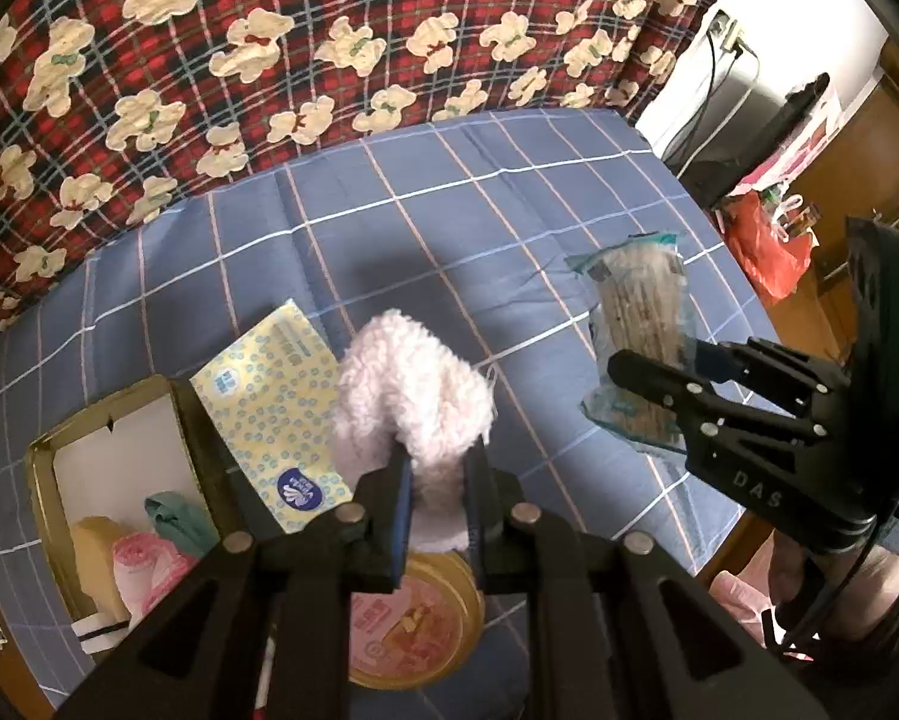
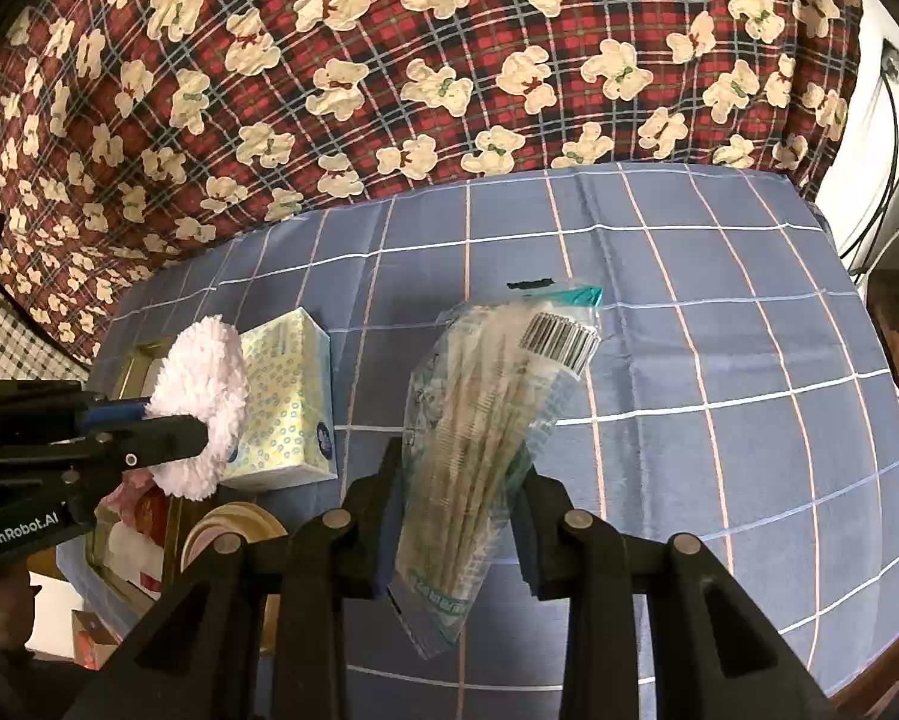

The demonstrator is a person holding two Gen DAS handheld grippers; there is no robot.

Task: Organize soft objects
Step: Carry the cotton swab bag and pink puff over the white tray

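My left gripper [image 1: 437, 468] is shut on a fluffy pale-pink cloth [image 1: 413, 396] and holds it above the blue checked bed sheet [image 1: 509, 210]. It also shows in the right wrist view [image 2: 200, 405]. My right gripper [image 2: 455, 480] is shut on a clear plastic packet of cotton swabs [image 2: 497, 420], lifted off the sheet. The packet also shows in the left wrist view [image 1: 641, 330]. A gold-rimmed open box [image 1: 41, 480] at the left holds several soft items, pink, yellow and green.
A yellow dotted tissue pack [image 1: 269, 408] lies next to the box. A round tin lid [image 1: 419, 624] lies under my left gripper. A red plaid bear-print blanket [image 1: 269, 60] covers the back. Bags and a dark cabinet stand past the bed's right edge [image 1: 767, 240].
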